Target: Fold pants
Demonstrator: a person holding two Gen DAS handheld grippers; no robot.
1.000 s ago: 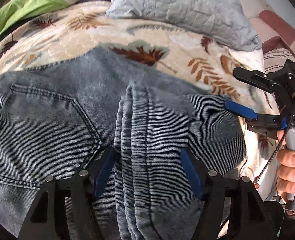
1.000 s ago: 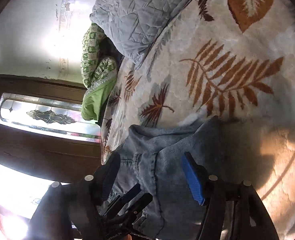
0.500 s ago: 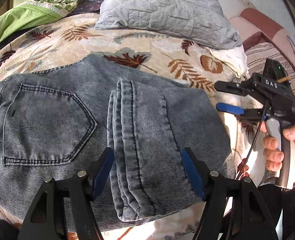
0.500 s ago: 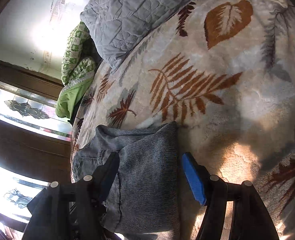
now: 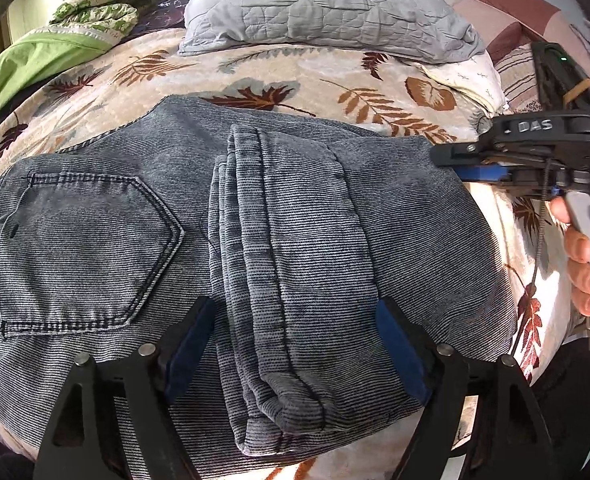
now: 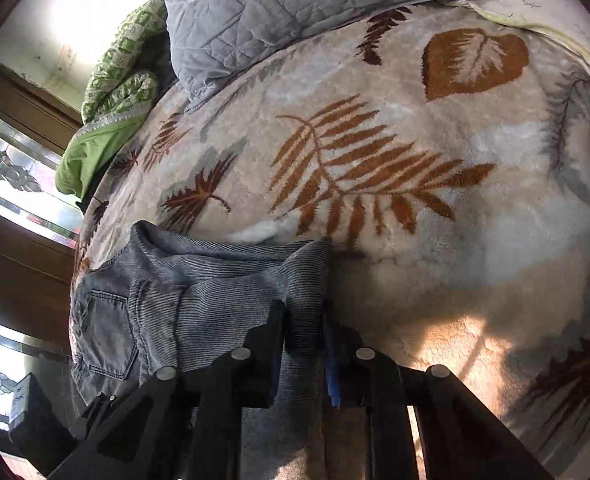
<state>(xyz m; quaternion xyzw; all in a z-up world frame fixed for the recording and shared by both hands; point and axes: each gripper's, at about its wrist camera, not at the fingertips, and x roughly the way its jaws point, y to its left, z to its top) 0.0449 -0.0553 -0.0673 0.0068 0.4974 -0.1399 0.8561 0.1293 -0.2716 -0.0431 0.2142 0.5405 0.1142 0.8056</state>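
Grey-blue denim pants (image 5: pixel 143 216) lie folded on the leaf-print blanket, back pocket up at the left, leg hems stacked on top in the middle (image 5: pixel 295 240). My left gripper (image 5: pixel 295 348) is open, its blue pads either side of the hem stack's near end, just above the cloth. My right gripper (image 6: pixel 305 332) is shut on the pants' right folded edge (image 6: pixel 307 280); it also shows in the left wrist view (image 5: pixel 471 164) at that edge.
The leaf-print blanket (image 6: pixel 375 160) covers the bed. A grey quilted pillow (image 5: pixel 319 4) lies at the far side, green bedding (image 5: pixel 39 56) at the far left. A pink striped cushion (image 5: pixel 511 32) is far right. A wooden headboard with glass panels (image 6: pixel 11 184) is left.
My left gripper pulled back and up, so more of the pants shows. My right gripper went from open beside the pants' right edge to shut on that edge.
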